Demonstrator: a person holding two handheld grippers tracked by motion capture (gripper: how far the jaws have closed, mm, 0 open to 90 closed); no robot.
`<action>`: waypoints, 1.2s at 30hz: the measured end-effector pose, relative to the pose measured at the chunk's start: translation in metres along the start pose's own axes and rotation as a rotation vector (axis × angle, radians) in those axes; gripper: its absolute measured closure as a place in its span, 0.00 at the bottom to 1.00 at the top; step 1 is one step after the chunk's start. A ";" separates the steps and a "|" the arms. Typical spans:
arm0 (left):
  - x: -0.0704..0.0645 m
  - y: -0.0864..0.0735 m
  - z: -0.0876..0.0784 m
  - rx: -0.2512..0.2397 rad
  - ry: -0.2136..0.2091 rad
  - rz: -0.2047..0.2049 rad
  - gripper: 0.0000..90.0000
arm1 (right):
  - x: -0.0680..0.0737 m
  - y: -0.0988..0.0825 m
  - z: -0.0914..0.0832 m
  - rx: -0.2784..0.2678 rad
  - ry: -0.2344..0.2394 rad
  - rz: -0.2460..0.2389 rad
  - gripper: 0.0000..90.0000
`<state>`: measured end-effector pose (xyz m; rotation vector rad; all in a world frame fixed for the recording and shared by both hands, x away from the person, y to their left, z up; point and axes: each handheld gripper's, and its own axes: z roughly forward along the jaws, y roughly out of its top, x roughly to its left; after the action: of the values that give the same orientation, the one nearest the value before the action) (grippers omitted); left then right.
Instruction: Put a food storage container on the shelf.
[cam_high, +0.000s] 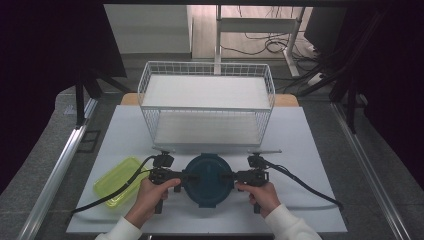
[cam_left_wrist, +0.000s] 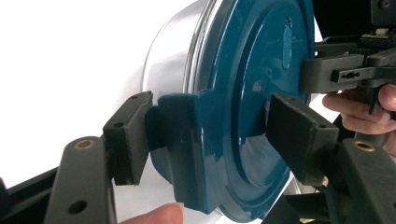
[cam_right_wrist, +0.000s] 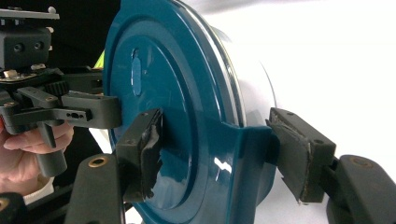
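Hands at the near table edge, one gripper each, both aimed inward at a round container with blue lid (cam_high: 209, 179) sitting on the white table (cam_high: 310, 200) between them, near front centre. Left gripper (cam_high: 186, 177) has its jaws around the left latch tab (cam_left_wrist: 183, 149): in the left gripper view one pad touches the tab's outer side, while the other pad looks to sit just off the lid face, so jaws apart around the tab, not yet a firm clamp as far as I can judge. Right gripper (cam_high: 231, 176) same story on the right latch tab (cam_right_wrist: 247, 163): in the right gripper view the lid-side pad looks to be against the lid top, the far pad just short of the tab's outer face. Handling guess: rigid plastic lid, glossy so likely slippery under the pads; clear body below looks like glass or hard plastic, so probably has some weight and could break if dropped. Best hold is those two opposite tabs, both sides at once, kept level. Orientation: lid up, container upright, round so no real long axis; the line through the two tabs runs left-right across the table. Yellow-green container (cam_high: 120, 179) lies flat just left of the left gripper, long side angled away. Farther back, a white wire basket (cam_high: 206, 107) stands behind the blue lid, open top, well apart from the grippers.
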<state>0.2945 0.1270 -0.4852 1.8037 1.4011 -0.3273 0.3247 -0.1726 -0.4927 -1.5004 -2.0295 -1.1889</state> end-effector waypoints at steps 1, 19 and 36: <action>-0.001 0.000 -0.001 0.000 0.005 0.007 0.37 | 0.001 0.000 0.000 0.000 0.000 -0.003 0.40; -0.014 0.004 -0.011 -0.034 0.003 0.031 0.40 | 0.009 0.008 -0.012 -0.064 0.009 -0.033 0.40; -0.020 0.013 -0.034 -0.084 -0.018 0.057 0.41 | 0.041 0.026 -0.022 -0.109 -0.028 -0.136 0.40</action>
<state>0.2897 0.1369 -0.4450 1.7640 1.3294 -0.2511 0.3285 -0.1628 -0.4403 -1.4546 -2.1469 -1.3580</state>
